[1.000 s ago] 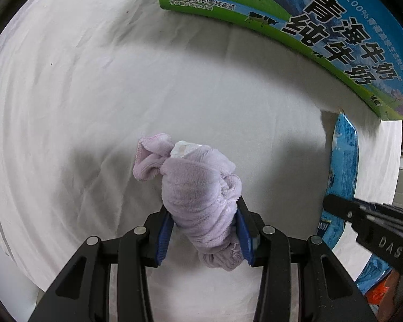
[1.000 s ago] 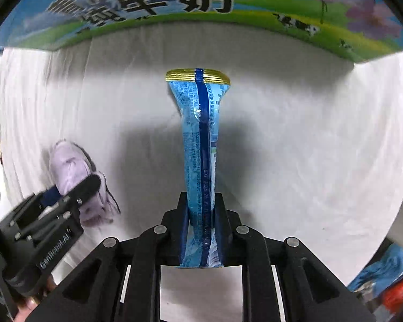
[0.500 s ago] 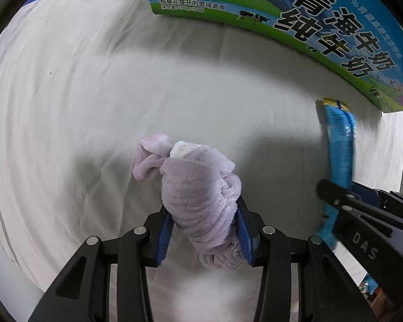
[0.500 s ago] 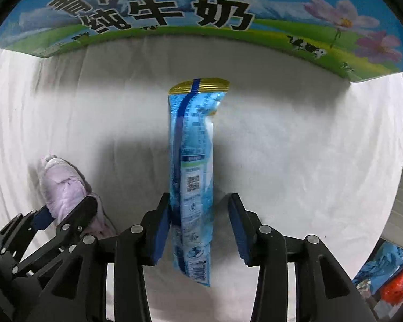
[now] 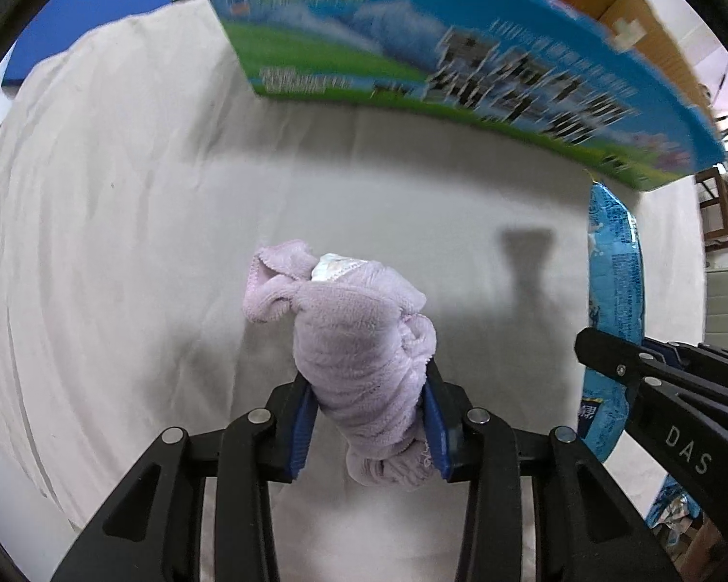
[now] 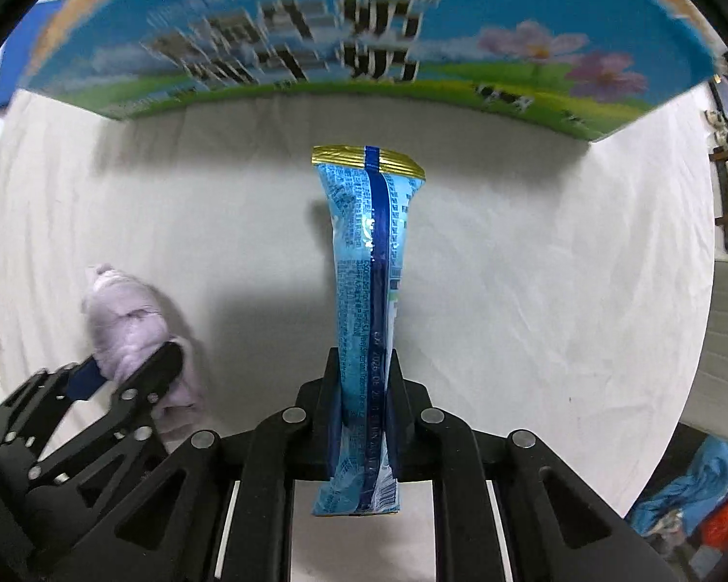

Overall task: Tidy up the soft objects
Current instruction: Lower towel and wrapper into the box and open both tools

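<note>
So far both pick-ups look done and both drop-offs look left; my left hand-held gripper (image 5: 371, 417) is clamped on the bundled lilac fleece cloth (image 5: 354, 339), its blue pads pressed into the lower folds, with the bundle held above the white cloth-covered table (image 5: 121, 194); my right hand-held gripper (image 6: 363, 412) is squeezed tight on the long blue foil snack packet with a gold top seal (image 6: 369, 262), gripped near its lower end so that most of its length stands out ahead of the fingers; the packet also shows at the right edge of the left view; ahead of both stands the blue-and-green printed milk carton box (image 6: 315, 48), whose open top I can just make out; I judge that box to be the likely destination, though nothing here confirms it; neither soft item is inside it yet; at the table's far right edge I see more crumpled blue and red wrappers (image 6: 694, 504), probably waiting their turn.
</note>
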The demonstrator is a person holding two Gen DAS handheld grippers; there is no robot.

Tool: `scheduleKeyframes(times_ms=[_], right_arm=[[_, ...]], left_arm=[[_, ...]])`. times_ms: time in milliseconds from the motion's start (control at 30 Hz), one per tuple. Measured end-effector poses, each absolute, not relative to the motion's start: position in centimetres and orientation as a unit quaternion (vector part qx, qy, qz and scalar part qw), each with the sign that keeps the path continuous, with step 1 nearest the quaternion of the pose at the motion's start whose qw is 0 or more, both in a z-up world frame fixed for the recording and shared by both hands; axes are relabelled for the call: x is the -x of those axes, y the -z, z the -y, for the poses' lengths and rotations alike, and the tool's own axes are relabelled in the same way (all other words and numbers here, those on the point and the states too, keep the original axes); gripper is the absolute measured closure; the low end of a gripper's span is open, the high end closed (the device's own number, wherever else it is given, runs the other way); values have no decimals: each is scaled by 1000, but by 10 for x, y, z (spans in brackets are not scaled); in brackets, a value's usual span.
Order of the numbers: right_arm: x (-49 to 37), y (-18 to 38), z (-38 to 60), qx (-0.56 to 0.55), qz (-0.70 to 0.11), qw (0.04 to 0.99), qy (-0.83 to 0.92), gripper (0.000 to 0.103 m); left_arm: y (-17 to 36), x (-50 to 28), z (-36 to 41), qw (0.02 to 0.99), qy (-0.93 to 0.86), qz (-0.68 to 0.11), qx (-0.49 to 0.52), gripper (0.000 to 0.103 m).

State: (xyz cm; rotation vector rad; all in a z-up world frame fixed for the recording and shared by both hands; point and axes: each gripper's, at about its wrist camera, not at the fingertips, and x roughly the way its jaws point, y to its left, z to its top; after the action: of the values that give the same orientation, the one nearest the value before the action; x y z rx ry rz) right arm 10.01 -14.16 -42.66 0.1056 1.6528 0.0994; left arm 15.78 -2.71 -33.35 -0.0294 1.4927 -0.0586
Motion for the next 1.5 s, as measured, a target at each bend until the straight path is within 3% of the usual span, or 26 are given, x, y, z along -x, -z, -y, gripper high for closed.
scheduleKeyframes(times_ms=[367, 667, 1100, 1500], right_arm=[[-107, 316, 170, -120, -675, 722, -92, 88], [-187, 210, 197, -221, -601, 764, -81, 88], [-271, 296, 213, -339, -581, 740, 29, 88], [-305, 377, 211, -382, -604, 696, 70, 88]], left_arm=[[224, -168, 26, 779, 79, -620, 53, 68], [165, -250, 10, 816, 87, -569, 56, 68], [245, -359, -7, 769, 65, -633, 66, 68], [307, -386, 1, 721, 75, -686, 63, 65]])
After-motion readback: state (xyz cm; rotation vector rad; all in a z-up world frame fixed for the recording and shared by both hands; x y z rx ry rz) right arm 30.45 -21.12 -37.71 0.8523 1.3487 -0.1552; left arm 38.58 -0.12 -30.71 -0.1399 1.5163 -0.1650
